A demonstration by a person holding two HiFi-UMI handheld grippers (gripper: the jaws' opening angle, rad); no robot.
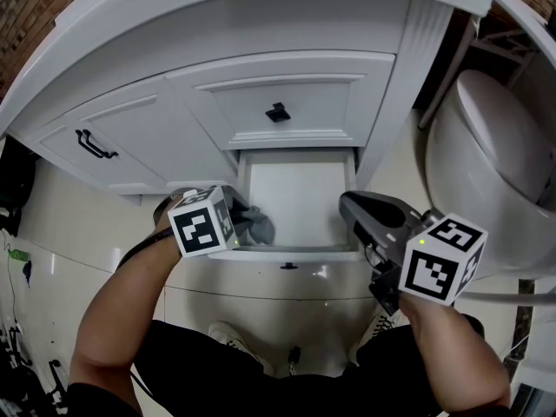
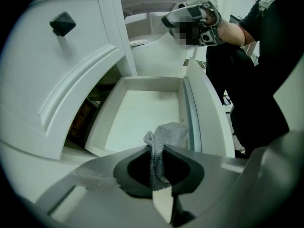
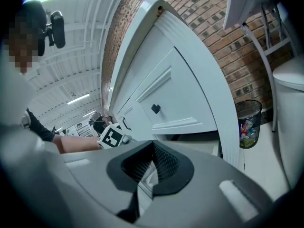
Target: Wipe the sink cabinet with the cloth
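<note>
The white sink cabinet (image 1: pixel 287 24) has its bottom drawer (image 1: pixel 295 252) pulled out. My left gripper (image 1: pixel 246 224) hangs over the drawer's front left corner, shut on a grey cloth (image 1: pixel 259 228). In the left gripper view the cloth (image 2: pixel 167 134) is pinched between the jaws of the left gripper (image 2: pixel 156 148) and droops against the drawer's front wall (image 2: pixel 190 113). My right gripper (image 1: pixel 347 205) hovers at the drawer's front right, shut with nothing in it. In its own view the right gripper (image 3: pixel 153 148) points at the cabinet front (image 3: pixel 180 94).
A black knob (image 1: pixel 276 111) sits on the drawer above, and a black handle (image 1: pixel 95 144) on the left door. A white toilet (image 1: pixel 495 146) stands close on the right. A waste bin (image 3: pixel 248 122) stands by the brick wall (image 3: pixel 213 18). My shoes (image 1: pixel 234 337) are below the drawer.
</note>
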